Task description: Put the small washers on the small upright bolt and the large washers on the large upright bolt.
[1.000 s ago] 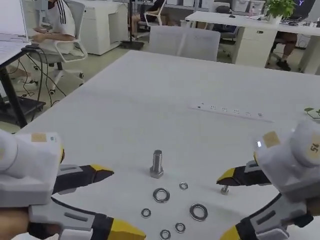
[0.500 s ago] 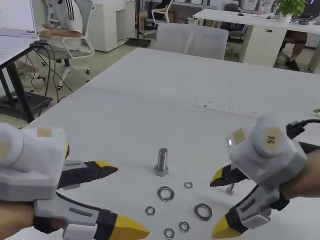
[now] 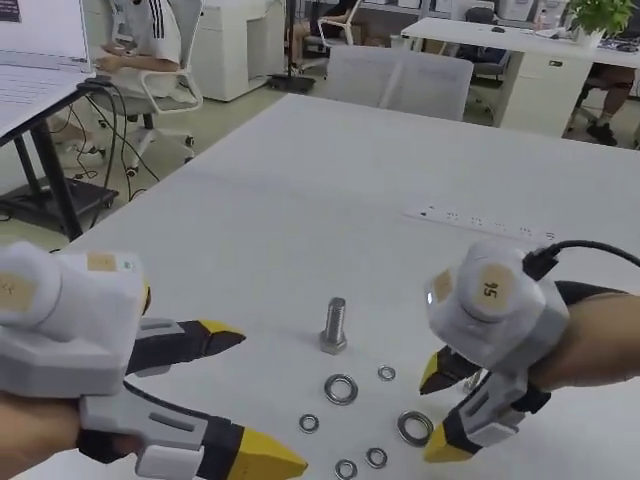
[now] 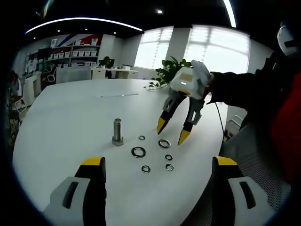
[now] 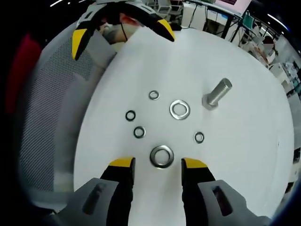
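The large upright bolt (image 3: 334,325) (image 4: 117,132) (image 5: 217,93) stands mid-table. In front of it lie two large washers, one (image 3: 341,388) (image 5: 179,109) near the bolt and one (image 3: 413,428) (image 5: 162,156) further right, with several small washers (image 3: 309,423) (image 5: 139,132) scattered around them. My right gripper (image 3: 437,413) (image 5: 158,163) (image 4: 171,132) is open, tips down, and straddles the right-hand large washer just above the table. It hides the small bolt. My left gripper (image 3: 265,400) (image 4: 159,161) (image 5: 122,35) is open and empty, low at the near left, apart from the washers.
A white power strip (image 3: 480,225) lies further back on the white table (image 3: 300,200). Grey chairs (image 3: 400,85) stand at the far edge. A person sits at a desk (image 3: 150,50) at the far left, with cables on the floor there.
My right gripper has moved left and tipped down over the right-hand large washer, covering the small bolt. The left gripper has barely moved. The head camera has shifted slightly.
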A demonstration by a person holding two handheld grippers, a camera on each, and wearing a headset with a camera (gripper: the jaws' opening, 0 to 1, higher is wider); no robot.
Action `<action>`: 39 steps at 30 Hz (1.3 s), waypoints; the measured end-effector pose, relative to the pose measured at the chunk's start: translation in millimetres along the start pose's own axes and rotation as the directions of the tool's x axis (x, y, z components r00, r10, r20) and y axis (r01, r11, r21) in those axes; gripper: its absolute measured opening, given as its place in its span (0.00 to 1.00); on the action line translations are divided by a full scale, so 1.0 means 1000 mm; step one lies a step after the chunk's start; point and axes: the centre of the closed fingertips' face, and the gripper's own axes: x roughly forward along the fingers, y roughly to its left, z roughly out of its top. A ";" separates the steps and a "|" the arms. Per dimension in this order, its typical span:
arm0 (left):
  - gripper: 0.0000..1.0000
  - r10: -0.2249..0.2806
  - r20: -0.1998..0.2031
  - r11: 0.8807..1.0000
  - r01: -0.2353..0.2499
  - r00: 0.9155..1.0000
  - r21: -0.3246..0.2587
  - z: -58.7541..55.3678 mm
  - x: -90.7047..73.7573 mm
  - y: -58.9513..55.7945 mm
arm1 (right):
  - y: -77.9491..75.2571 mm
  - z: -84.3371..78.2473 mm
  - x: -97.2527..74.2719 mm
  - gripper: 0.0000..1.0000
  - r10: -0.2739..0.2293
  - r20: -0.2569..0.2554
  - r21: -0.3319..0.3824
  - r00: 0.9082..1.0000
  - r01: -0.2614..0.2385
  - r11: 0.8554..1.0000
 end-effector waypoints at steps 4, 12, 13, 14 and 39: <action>0.93 0.000 -0.001 1.000 0.000 1.000 -0.001 0.000 0.000 0.000 | -0.001 -0.001 0.005 0.36 0.005 -0.026 -0.008 1.000 -0.006 1.000; 0.93 0.000 0.003 1.000 0.000 1.000 -0.003 0.000 0.000 -0.001 | -0.003 -0.005 0.011 0.33 0.004 -0.069 -0.023 0.998 -0.006 1.000; 0.93 0.000 0.001 1.000 0.000 1.000 -0.002 0.000 0.000 -0.001 | -0.003 -0.005 0.012 0.33 0.005 -0.071 -0.020 0.997 -0.006 1.000; 0.92 0.000 -0.001 1.000 0.000 1.000 -0.001 -0.001 0.000 -0.001 | -0.003 -0.005 0.012 0.33 0.005 -0.071 -0.020 0.997 -0.007 1.000; 0.91 0.000 -0.002 1.000 0.000 1.000 0.002 -0.001 0.001 -0.001 | -0.004 -0.006 0.014 0.25 -0.001 -0.089 -0.009 0.996 0.001 1.000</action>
